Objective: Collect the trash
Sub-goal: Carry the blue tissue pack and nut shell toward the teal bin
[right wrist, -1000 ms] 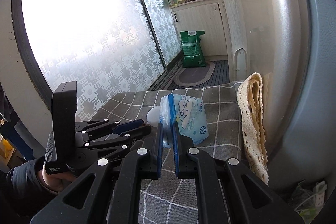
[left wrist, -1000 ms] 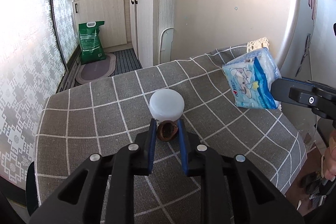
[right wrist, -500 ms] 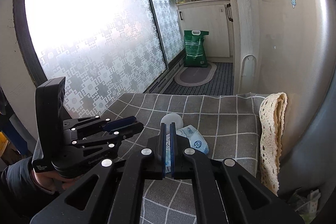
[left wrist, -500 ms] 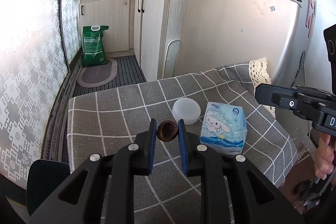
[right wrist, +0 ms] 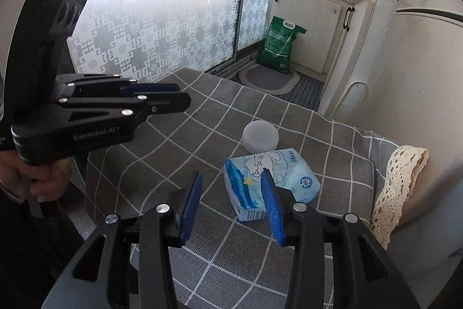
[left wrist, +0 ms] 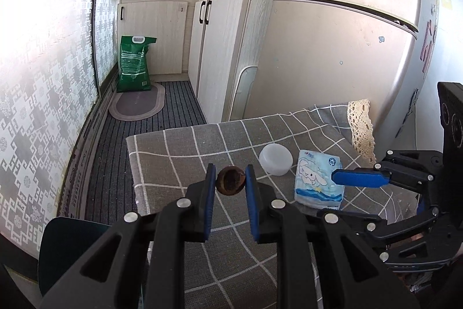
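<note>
My left gripper (left wrist: 230, 180) is shut on a small round brown shell (left wrist: 231, 181), held above the grey checked tablecloth (left wrist: 179, 152). A blue-and-white tissue pack (right wrist: 289, 173) lies flat on the cloth beside a white round tub (right wrist: 261, 136). My right gripper (right wrist: 231, 175) hovers just over the near end of the pack. Its jaws are opening and the blue pads do not press on the pack. In the right wrist view the left gripper (right wrist: 179, 99) shows at the left, held by a hand (right wrist: 43, 181); the shell is hidden there.
A fridge (left wrist: 332, 62) stands right behind the table, with a lace cloth (left wrist: 360, 129) at its foot. Cabinets, a green bag (left wrist: 134, 67) and an oval mat (left wrist: 137, 103) fill the narrow floor beyond. A dark teal object (left wrist: 66, 245) sits low left.
The right gripper brought the tissue pack down onto the cloth, let it go and spread its jaws. The left gripper drew back from the white tub, still holding the brown shell.
</note>
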`<state>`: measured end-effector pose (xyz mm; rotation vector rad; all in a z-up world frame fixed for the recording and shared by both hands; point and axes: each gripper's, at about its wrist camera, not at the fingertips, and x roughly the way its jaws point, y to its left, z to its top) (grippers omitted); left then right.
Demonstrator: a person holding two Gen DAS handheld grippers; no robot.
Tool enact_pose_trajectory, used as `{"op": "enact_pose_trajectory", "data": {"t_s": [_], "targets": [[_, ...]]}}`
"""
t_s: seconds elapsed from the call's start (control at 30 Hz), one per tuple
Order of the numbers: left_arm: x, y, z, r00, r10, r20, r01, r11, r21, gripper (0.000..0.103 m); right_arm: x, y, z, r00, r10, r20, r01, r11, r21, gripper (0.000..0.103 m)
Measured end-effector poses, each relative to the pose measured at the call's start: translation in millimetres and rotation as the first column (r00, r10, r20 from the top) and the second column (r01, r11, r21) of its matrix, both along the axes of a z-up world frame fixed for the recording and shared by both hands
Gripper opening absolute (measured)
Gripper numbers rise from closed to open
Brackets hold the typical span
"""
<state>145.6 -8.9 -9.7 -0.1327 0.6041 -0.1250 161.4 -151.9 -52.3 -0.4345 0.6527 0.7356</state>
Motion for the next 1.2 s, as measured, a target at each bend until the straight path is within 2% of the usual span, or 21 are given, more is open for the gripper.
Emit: {"op": "enact_pose_trajectory", "data": {"t_s": [0.1, 0.17, 0.2, 0.27, 0.37, 0.43, 0.77, 0.97, 1.2], "targets": [[-2, 5, 1, 1.000, 0.002, 0.004, -0.002, 1.000, -0.008, 0.022, 5, 4, -10, 0.997, -0.052, 0.052, 0.057, 0.993, -0.104, 0.042], [-3, 8, 2, 1.000, -0.001, 0.010, 0.002, 1.000, -0.016, 0.022, 10, 4, -15, 0.998, -0.054, 0.032, 0.058, 0.992, -0.113, 0.033], [-5, 10, 3, 1.000, -0.002, 0.015, 0.002, 1.000, -0.017, 0.022, 11, 6, -18, 0.998, -0.052, 0.031, 0.055, 0.991, -0.118, 0.032], [-6, 12, 3, 1.000, -0.002, 0.019, 0.002, 1.000, -0.021, 0.022, 11, 9, -19, 0.998, -0.046, 0.042, 0.051, 0.991, -0.127, 0.026], [-8, 17, 4, 1.000, 0.004, 0.025, -0.003, 1.000, -0.028, 0.022, 12, 13, -19, 0.997, -0.055, 0.053, 0.062, 0.988, -0.139, 0.011], [-10, 21, 6, 0.999, 0.009, 0.032, -0.008, 0.999, -0.035, 0.022, 12, 14, -17, 0.996, -0.068, 0.058, 0.075, 0.988, -0.138, 0.006], [-20, 45, 14, 0.998, 0.036, 0.060, -0.031, 0.997, -0.073, 0.022, 1, 20, 23, 0.990, -0.096, 0.100, 0.103, 0.993, -0.065, 0.003], [-31, 70, 13, 0.995, 0.071, 0.064, -0.066, 0.995, -0.080, 0.022, -9, 33, 52, 0.994, -0.059, 0.087, 0.057, 0.998, 0.026, 0.003], [-43, 109, 0, 0.990, 0.135, 0.032, -0.132, 0.988, -0.083, 0.022, -19, 70, 59, 0.997, 0.003, 0.082, -0.006, 0.999, 0.033, 0.003]]}}
